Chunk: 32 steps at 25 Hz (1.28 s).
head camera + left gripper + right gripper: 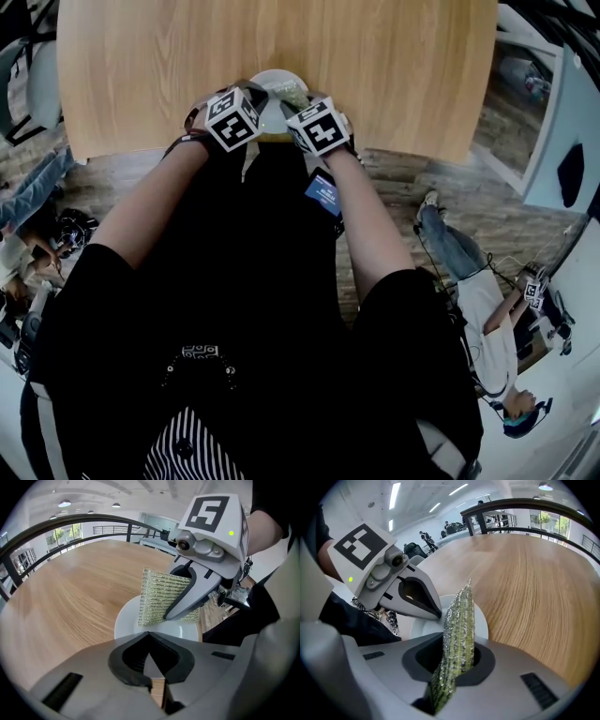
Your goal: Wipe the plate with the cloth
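at 12 o'clock, near edge of pale wooden table (375, 66): right gripper (452, 670) pinches glittery green woven cloth (460, 616) upright; left gripper (151, 663) seems clamped on round white plate (127, 620) rim. lay cloth flat, press, sweep circles.

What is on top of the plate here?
Only the glittery green cloth, held upright in the right gripper, its lower edge down on the plate. The plate's near rim is covered by the left gripper, shut on it.
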Each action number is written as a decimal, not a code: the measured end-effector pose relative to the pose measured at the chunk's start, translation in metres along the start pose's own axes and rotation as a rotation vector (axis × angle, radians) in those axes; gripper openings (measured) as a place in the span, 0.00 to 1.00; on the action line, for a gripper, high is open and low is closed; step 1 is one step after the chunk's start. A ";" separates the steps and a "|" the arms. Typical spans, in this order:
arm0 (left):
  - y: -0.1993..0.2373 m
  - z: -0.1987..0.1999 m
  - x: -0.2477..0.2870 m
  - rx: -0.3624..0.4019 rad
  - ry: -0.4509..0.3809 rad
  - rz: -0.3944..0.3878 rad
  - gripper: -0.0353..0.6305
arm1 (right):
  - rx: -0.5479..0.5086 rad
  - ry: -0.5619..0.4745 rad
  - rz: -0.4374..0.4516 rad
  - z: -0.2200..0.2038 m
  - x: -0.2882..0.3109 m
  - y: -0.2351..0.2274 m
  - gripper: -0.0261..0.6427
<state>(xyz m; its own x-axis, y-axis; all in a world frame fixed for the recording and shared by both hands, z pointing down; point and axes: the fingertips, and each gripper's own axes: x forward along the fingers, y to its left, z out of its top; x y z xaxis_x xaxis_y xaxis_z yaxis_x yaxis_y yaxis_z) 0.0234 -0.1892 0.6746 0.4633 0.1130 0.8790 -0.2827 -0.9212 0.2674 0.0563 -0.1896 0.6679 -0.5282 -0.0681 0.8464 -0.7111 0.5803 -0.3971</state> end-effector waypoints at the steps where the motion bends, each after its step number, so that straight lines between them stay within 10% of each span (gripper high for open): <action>1: 0.000 0.001 0.000 -0.002 -0.003 -0.003 0.04 | 0.014 0.014 0.009 -0.003 0.000 0.001 0.12; 7: 0.002 0.001 -0.006 -0.084 -0.019 -0.068 0.04 | 0.034 0.003 0.048 0.008 -0.007 0.007 0.12; 16: 0.019 0.058 -0.111 -0.241 -0.407 -0.024 0.04 | -0.040 -0.312 0.067 0.090 -0.091 0.046 0.12; 32: 0.027 0.144 -0.297 -0.191 -0.808 0.033 0.04 | -0.113 -0.745 0.031 0.221 -0.260 0.085 0.12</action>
<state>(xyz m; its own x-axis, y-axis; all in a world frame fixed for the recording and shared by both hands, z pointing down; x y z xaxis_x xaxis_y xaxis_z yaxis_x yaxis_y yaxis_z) -0.0016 -0.3014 0.3639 0.8920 -0.2829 0.3527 -0.4112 -0.8318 0.3729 0.0307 -0.3020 0.3361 -0.7500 -0.5577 0.3558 -0.6599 0.6680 -0.3439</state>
